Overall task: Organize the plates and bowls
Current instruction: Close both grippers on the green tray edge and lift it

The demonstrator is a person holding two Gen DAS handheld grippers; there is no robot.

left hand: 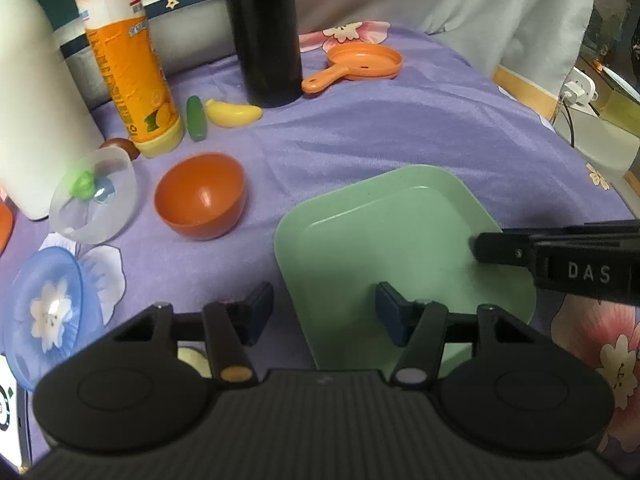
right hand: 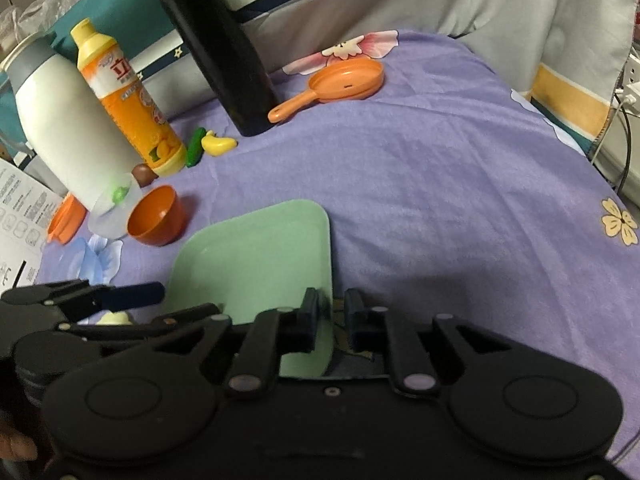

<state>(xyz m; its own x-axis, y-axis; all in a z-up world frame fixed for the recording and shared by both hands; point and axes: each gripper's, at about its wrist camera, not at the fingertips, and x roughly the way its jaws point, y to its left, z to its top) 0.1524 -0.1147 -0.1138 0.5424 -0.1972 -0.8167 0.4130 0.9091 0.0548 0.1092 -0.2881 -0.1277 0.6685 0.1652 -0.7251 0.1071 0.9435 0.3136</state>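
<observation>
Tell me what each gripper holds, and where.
Right gripper pinches the green plate by its near right edge. Left gripper straddles its left edge, holding nothing.

Black bottle (left hand: 264,32) top cut off by frame edge. White flask (left hand: 36,112) cropped at left. Brown item (left hand: 122,147) mostly hidden behind orange bottle (left hand: 128,64). Pale object (right hand: 115,317) behind left claw (left hand: 324,312), unidentifiable.

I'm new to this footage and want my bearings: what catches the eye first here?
The green plate on the purple cloth stands out, its right edge pinched by the right gripper. The left gripper straddles its near-left edge, jaws apart. Left of the plate sits an orange bowl.
</observation>
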